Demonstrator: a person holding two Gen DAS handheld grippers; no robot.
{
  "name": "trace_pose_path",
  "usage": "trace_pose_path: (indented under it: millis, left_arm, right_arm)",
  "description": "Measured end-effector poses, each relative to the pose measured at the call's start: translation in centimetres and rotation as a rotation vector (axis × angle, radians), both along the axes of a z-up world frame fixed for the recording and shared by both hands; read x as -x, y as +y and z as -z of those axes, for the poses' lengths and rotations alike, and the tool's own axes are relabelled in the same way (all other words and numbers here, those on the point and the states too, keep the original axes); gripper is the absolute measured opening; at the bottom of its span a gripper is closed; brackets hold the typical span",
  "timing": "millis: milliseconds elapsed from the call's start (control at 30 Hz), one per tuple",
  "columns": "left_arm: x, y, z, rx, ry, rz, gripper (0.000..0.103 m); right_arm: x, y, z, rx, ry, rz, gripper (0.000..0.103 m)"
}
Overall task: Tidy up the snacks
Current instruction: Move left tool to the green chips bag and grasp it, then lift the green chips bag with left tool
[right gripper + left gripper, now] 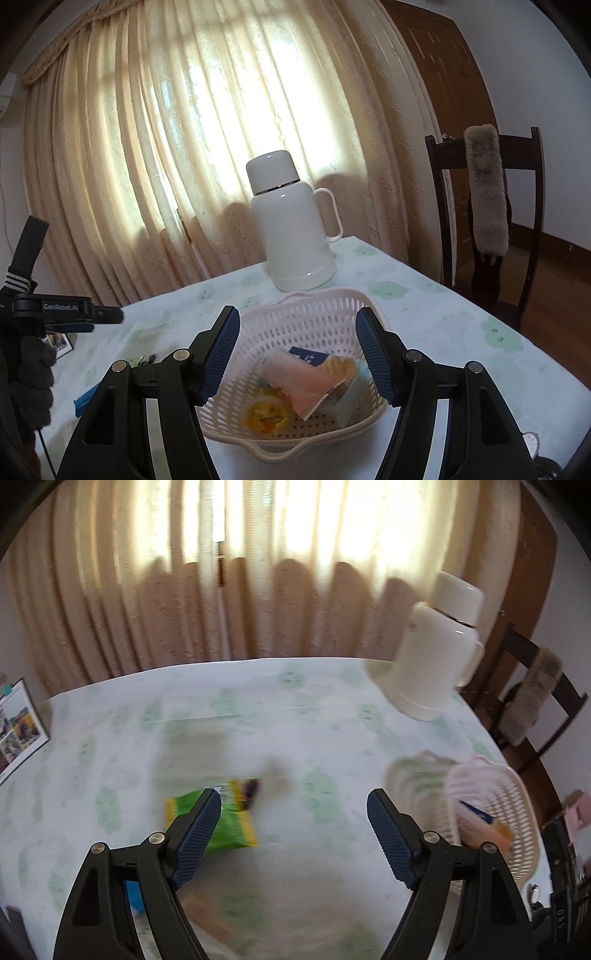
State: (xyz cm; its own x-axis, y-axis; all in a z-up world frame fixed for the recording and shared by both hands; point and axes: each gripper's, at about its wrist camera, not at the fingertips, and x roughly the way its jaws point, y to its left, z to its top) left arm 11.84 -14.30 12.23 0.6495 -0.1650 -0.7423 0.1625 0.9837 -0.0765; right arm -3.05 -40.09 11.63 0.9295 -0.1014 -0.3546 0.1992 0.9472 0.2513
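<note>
Now the green snack packet [218, 821] lies flat on the desk [258, 716], just ahead of the left gripper [294, 805], partly behind its left finger; jaws spread, nothing between (blurred view). Likely step: fetch it next, so lower, straddle, pinch. Right gripper [296, 330] hangs spread and empty over the white basket [317, 306], already holding several snacks. Thermos [293, 225] beyond, clear of the path.

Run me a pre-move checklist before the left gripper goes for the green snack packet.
1. Left gripper open, nothing between its fingers: ok.
2. Green snack packet on the table, outside the basket: ok.
3. Packet centred between the left fingers: not ok, it lies behind the left finger.
4. Basket has room: ok, pink packet and jelly cup leave space.
5. Right gripper empty: ok.
6. Packet's exact edges: cannot tell, blurred.
</note>
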Motion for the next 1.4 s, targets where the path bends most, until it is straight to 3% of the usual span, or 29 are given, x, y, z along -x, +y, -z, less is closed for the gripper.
trace_pose_path:
  millis: [133,267,433,633,967,1100,1233,1400]
  left_arm:
    - [-1.1,2.6,0.9,-0.028,0.009,-0.055,0.087]
    - [-2.8,4.3,3.1,-0.051,0.061,-0.103,0.087]
    - [-4.9,5.8,5.9,-0.045,0.151,-0.141,0.087]
    - [-6.7,6.7,8.8,0.027,0.255,-0.162,0.087]
    - [-7.8,5.6,11.3,-0.037,0.293,-0.135,0.089]
    - [-8.0,5.2,11.4,-0.052,0.291,-0.13,0.084]
    - [-7.6,5.4,11.1,-0.063,0.274,-0.121,0.06]
    - [-6.8,6.8,10.0,-0.015,0.265,-0.124,0.057]
  right_arm:
    - [-0.1,0.2,0.1,0.01,0.006,-0.003,0.069]
    - [0.0,0.8,0.1,0.024,0.0,-0.02,0.077]
    - [-0.2,1.4,0.3,0.041,0.012,-0.04,0.077]
    - [-0.3,1.8,0.4,0.057,0.016,-0.049,0.077]
    - [-0.3,2.1,0.4,0.073,0.019,-0.057,0.078]
    - [-0.3,2.1,0.4,0.077,0.02,-0.057,0.078]
    - [-0.3,2.2,0.4,0.08,0.02,-0.057,0.078]
    - [-0.4,2.2,0.4,0.083,0.02,-0.055,0.078]
